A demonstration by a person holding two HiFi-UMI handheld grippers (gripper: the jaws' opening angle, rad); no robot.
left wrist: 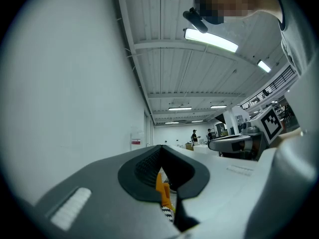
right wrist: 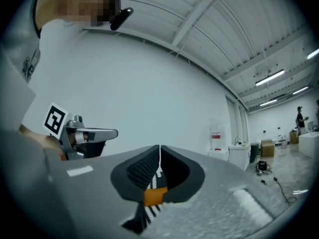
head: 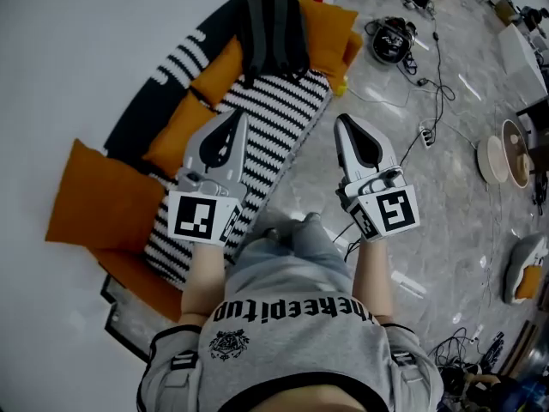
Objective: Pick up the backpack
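Note:
A black backpack [head: 273, 31] lies on the far end of a black-and-white striped sofa [head: 274, 114], against orange cushions. My left gripper [head: 237, 118] is held level over the sofa seat, short of the backpack, its jaws closed together with nothing between them. My right gripper [head: 345, 122] is held level beside the sofa, over the marble floor, also shut and empty. In the left gripper view the left gripper [left wrist: 162, 151] shows its tips touching; the right gripper view shows the right gripper [right wrist: 159, 151] the same way. Through the gaps under the jaws only bits of orange cushion and striped fabric appear.
Orange cushions [head: 99, 196] line the sofa against a white wall. Cables, a power strip [head: 424, 134] and a dark device [head: 393, 39] lie on the floor to the right. Round trays [head: 502, 157] and other gear sit at the far right. My legs [head: 296, 234] are below.

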